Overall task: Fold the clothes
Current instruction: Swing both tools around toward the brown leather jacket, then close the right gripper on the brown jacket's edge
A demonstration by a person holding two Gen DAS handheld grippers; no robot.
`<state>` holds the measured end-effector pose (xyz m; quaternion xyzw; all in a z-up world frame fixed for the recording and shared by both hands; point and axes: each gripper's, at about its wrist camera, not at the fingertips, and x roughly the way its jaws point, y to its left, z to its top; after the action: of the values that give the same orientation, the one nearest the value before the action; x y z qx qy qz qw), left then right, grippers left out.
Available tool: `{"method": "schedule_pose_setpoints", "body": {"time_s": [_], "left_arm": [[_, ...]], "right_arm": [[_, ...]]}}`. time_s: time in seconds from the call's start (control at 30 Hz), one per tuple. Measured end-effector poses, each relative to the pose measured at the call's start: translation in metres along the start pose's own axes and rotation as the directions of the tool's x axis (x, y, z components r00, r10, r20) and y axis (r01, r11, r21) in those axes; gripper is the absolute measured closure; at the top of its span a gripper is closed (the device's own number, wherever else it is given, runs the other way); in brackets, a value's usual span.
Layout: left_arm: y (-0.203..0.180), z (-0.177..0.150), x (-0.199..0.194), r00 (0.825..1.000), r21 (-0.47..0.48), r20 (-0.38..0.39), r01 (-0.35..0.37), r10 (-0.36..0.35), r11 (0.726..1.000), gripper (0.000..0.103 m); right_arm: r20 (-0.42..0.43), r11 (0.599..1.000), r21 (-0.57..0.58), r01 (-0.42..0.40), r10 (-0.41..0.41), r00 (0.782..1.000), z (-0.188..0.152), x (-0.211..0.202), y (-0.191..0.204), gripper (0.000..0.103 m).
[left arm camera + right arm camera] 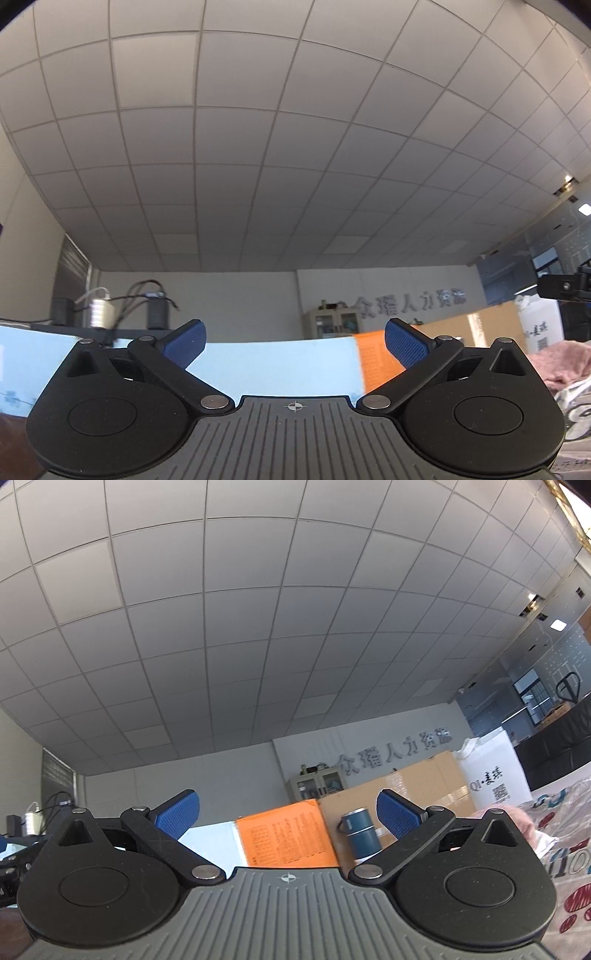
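Both cameras point up at the ceiling and the far wall. My left gripper (294, 341) is open and empty, its blue pads wide apart. My right gripper (287, 814) is open and empty too. A pink garment (557, 363) lies bunched at the right edge of the left wrist view, to the right of the left gripper. In the right wrist view the pink garment (519, 818) shows just behind the right finger, on a patterned cloth (569, 853) with red and blue shapes.
A light blue board (277, 363) and an orange sheet (286, 836) stand ahead. A dark blue cup (358, 830), cardboard boxes (417, 786) and a white bag (495, 771) stand behind. Cables and a dark box (157, 308) sit at the left.
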<state>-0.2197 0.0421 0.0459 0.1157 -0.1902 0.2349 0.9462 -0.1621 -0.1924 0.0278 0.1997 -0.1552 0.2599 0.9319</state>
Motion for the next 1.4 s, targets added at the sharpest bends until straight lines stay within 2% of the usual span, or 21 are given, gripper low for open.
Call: {"method": "schedule_pose_setpoints", "body": {"time_s": [0.13,0.27,0.3,0.37,0.47,0.5,0.57,0.67,0.73,0.8,0.9,1.03,1.13,1.27,1.33,1.4], "left_arm": [[0.035,0.013,-0.013,0.992,0.011,0.017,-0.123,0.123,0.992,0.0],[0.067,0.03,-0.019,0.972,0.048,0.036,-0.234,0.232,0.971,0.0],[0.077,0.035,-0.02,0.964,0.036,0.044,-0.265,0.263,0.964,0.0],[0.099,0.045,-0.022,0.945,-0.045,0.051,-0.322,0.324,0.946,0.0],[0.134,0.059,-0.024,0.911,-0.178,0.045,-0.396,0.409,0.901,0.0],[0.15,0.06,-0.024,0.908,-0.25,0.023,-0.399,0.417,0.882,0.0],[0.179,0.059,-0.024,0.915,-0.364,-0.021,-0.383,0.404,0.849,0.0],[0.208,0.045,-0.016,0.946,-0.443,-0.08,-0.316,0.314,0.839,0.0],[0.226,0.031,-0.014,0.958,-0.488,-0.119,-0.286,0.261,0.825,0.0],[0.242,0.011,-0.019,0.962,-0.538,-0.16,-0.271,0.219,0.798,0.0],[0.265,-0.018,-0.031,0.956,-0.612,-0.206,-0.291,0.207,0.735,0.0],[0.306,-0.044,-0.043,0.942,-0.68,-0.241,-0.335,0.233,0.652,0.0],[0.322,-0.052,-0.055,0.947,-0.745,-0.235,-0.32,0.218,0.585,0.0],[0.341,-0.066,-0.064,0.954,-0.829,-0.217,-0.291,0.205,0.478,0.0],[0.345,-0.071,-0.065,0.955,-0.848,-0.222,-0.289,0.198,0.445,0.0],[0.347,-0.074,-0.066,0.954,-0.859,-0.223,-0.288,0.199,0.422,0.0]], "right_arm": [[-0.063,0.99,0.038,-0.133,0.136,0.989,-0.002,-0.003,0.028,0.0],[-0.139,0.962,0.078,-0.263,0.272,0.952,-0.006,-0.002,0.057,0.0],[-0.155,0.949,0.091,-0.301,0.312,0.937,-0.006,-0.002,0.066,0.0],[-0.194,0.921,0.106,-0.374,0.388,0.901,-0.007,-0.001,0.085,0.0],[-0.279,0.871,0.121,-0.477,0.491,0.825,-0.008,0.004,0.119,0.0],[-0.311,0.853,0.129,-0.506,0.52,0.796,-0.009,0.006,0.13,0.0],[-0.365,0.826,0.158,-0.541,0.558,0.745,-0.012,0.01,0.15,0.0],[-0.435,0.793,0.202,-0.575,0.599,0.672,-0.019,0.017,0.179,0.0],[-0.475,0.782,0.211,-0.586,0.606,0.638,-0.026,0.024,0.197,0.0],[-0.515,0.779,0.221,-0.587,0.604,0.608,-0.034,0.029,0.215,0.0],[-0.565,0.772,0.257,-0.581,0.608,0.558,-0.053,0.045,0.231,0.0],[-0.62,0.782,0.278,-0.559,0.59,0.517,-0.077,0.065,0.264,0.0],[-0.669,0.787,0.296,-0.542,0.576,0.471,-0.099,0.079,0.294,0.0],[-0.721,0.792,0.35,-0.5,0.568,0.396,-0.125,0.096,0.331,0.0],[-0.734,0.788,0.381,-0.484,0.576,0.361,-0.136,0.103,0.348,0.0],[-0.745,0.787,0.388,-0.479,0.574,0.339,-0.146,0.107,0.364,0.0]]}}
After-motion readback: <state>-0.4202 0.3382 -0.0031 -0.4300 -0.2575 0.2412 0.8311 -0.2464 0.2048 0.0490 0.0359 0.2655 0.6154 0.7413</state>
